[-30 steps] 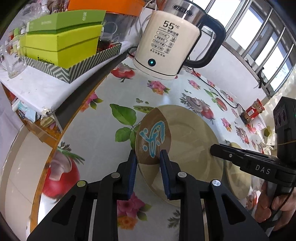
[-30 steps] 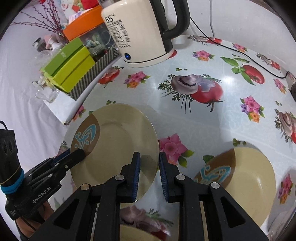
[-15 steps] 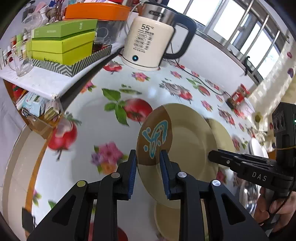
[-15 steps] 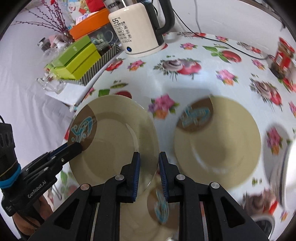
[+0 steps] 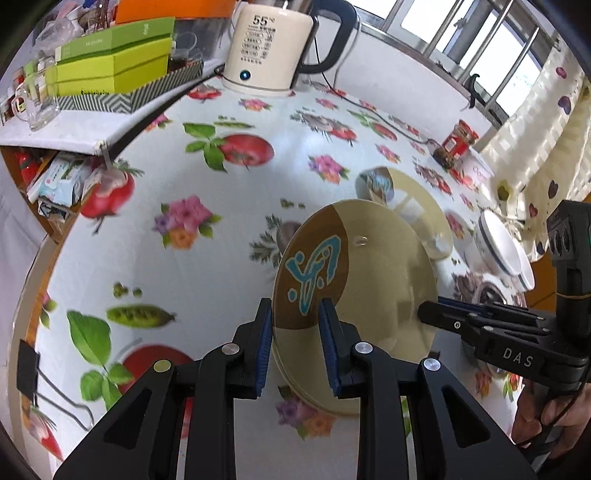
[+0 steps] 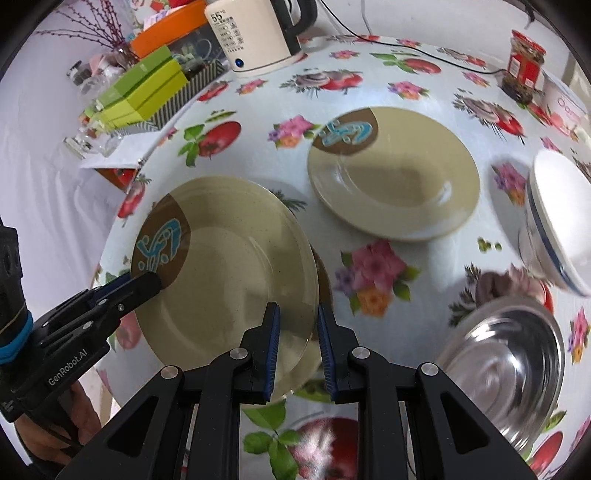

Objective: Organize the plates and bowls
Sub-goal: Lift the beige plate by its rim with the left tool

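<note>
A beige plate (image 5: 373, 280) (image 6: 229, 266) with a brown patch and a blue motif hangs tilted above the flowered table. My left gripper (image 5: 294, 314) (image 6: 147, 284) is shut on its rim at the brown patch. My right gripper (image 6: 297, 314) (image 5: 428, 314) is shut on the opposite rim. Under the held plate the edge of a matching plate (image 5: 317, 402) (image 6: 323, 280) shows on the table. Another matching plate (image 6: 395, 173) (image 5: 413, 199) lies farther back. A white bowl (image 6: 554, 221) (image 5: 498, 247) with a blue rim and a steel bowl (image 6: 509, 354) stand to the right.
A cream electric kettle (image 5: 269, 44) (image 6: 251, 33) stands at the back, its cord running right to a red-lidded jar (image 5: 458, 138) (image 6: 524, 59). Green boxes (image 5: 110, 62) sit on a shelf at the back left. The table edge (image 5: 48, 266) drops off at the left.
Both grippers have carried the plate away from the kettle, across the table. It now hangs over a matching plate, with the bowls come into view on the right.
</note>
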The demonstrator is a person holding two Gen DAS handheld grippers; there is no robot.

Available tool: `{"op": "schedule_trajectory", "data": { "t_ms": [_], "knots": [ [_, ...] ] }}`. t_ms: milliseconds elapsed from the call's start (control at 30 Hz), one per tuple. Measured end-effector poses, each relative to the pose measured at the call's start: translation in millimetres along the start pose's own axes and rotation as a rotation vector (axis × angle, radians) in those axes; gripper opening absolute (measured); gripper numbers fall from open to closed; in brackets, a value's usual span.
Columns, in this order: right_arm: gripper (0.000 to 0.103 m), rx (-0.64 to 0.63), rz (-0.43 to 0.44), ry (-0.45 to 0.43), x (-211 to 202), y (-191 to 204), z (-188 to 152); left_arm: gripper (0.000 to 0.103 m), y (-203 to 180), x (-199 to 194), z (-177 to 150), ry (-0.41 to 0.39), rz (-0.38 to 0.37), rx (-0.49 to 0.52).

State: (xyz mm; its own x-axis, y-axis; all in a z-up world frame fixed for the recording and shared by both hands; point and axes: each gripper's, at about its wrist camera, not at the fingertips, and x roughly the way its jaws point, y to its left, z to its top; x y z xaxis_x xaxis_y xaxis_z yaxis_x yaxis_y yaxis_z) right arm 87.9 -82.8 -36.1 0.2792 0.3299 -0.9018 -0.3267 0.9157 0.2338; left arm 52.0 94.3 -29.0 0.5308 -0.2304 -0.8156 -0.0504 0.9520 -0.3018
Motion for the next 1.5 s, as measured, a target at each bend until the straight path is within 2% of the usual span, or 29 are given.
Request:
{"op": "schedule_trajectory", "data": {
  "t_ms": [167, 400, 833, 1200, 1433, 1500],
  "knots": [
    [0.021, -0.008, -0.022, -0.001, 0, -3, -5, 0.026, -5, 6, -6, 0.021, 0.005, 0.016],
    [0.022, -0.032, -0.050, -0.003, 4, -2, -8, 0.026, -11, 5, -8, 0.010, 0.027, 0.053],
    [0.022, -0.019, -0.028, -0.043, -1, -7, -13, 0.029, 2, -3, -8, -0.040, 0.021, 0.026],
    [0.022, -0.026, -0.005, -0.054, -2, -6, -19, 0.030, 0, 4, -13, -0.020, -0.002, 0.036],
    [0.024, -0.017, 0.003, -0.100, -18, -11, -21, 0.036, 6, -11, -13, -0.069, -0.001, 0.008],
    [0.029, -0.014, 0.009, -0.122, -26, -12, -25, 0.036, 4, -17, -14, -0.087, -0.015, 0.007]
  ]
}}
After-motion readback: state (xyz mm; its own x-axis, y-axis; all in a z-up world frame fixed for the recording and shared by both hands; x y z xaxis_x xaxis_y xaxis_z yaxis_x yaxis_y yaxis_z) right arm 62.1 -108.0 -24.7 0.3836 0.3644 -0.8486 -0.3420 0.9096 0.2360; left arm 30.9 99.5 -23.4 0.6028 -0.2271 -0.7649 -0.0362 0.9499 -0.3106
